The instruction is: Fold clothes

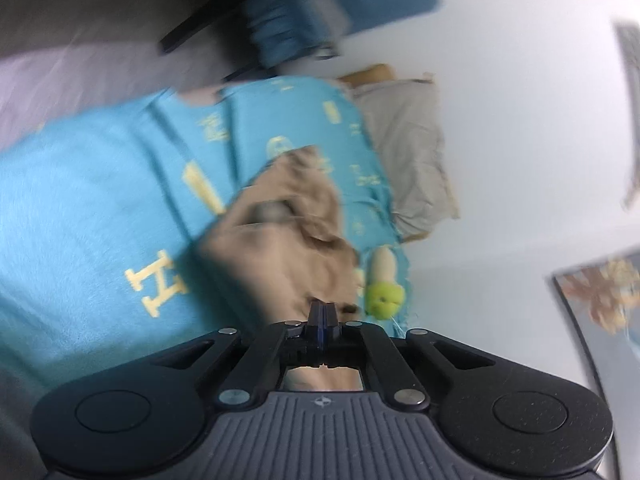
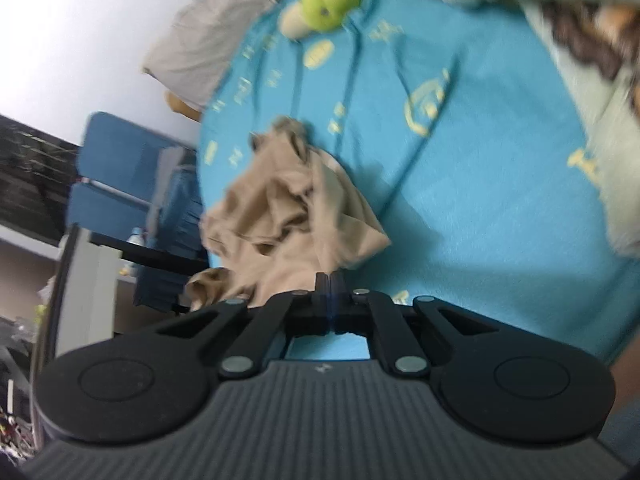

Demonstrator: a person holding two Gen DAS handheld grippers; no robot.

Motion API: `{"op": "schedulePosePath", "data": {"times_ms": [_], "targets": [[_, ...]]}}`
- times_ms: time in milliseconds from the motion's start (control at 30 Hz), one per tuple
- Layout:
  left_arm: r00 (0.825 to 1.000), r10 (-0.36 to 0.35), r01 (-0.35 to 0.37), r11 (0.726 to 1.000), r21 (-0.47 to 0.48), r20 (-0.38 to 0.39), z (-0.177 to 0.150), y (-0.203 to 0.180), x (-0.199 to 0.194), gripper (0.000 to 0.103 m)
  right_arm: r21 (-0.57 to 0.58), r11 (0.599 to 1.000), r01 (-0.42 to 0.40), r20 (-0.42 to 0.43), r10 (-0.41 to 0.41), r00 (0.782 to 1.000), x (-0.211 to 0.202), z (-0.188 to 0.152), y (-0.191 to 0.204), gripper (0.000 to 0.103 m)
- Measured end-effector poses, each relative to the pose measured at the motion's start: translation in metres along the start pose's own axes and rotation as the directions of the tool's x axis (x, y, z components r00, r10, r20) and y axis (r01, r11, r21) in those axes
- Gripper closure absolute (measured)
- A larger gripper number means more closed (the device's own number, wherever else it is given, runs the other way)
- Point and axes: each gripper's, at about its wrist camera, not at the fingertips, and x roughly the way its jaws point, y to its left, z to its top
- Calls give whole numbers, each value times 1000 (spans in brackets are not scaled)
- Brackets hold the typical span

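A crumpled tan garment lies on a turquoise bed cover with yellow print. In the left wrist view my left gripper has its fingers pressed together at the garment's near edge, and the cloth runs under them. In the right wrist view the same tan garment lies bunched on the cover. My right gripper is shut at the garment's near corner, with the cloth meeting the fingertips. Both views are blurred by motion.
A green and cream plush toy lies on the cover, also in the right wrist view. A grey pillow lies against a white wall. Blue chairs and a dark desk stand beside the bed. A grey blanket lies at the right.
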Motion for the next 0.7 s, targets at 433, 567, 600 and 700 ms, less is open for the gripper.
{"op": "schedulePosePath", "data": {"times_ms": [433,567,600,700], "targets": [[976,141,-160,981,-107,-165,-25,33,12,88,123,985,-122,-135,139,981,-19,-32,-2,97],[959,239,-255,962,-95,-153,-20,45,41,65,172,979,-111,-163,139,977,6,-32,-10,97],[951,268,-284,954,-92,-153,-19,47,48,55,184,978,-98,-167,129,977,14,-31,-13,97],[940,294,-314,944,-100,-174,-23,45,61,45,268,962,-42,-223,104,969,44,-31,-30,96]]}}
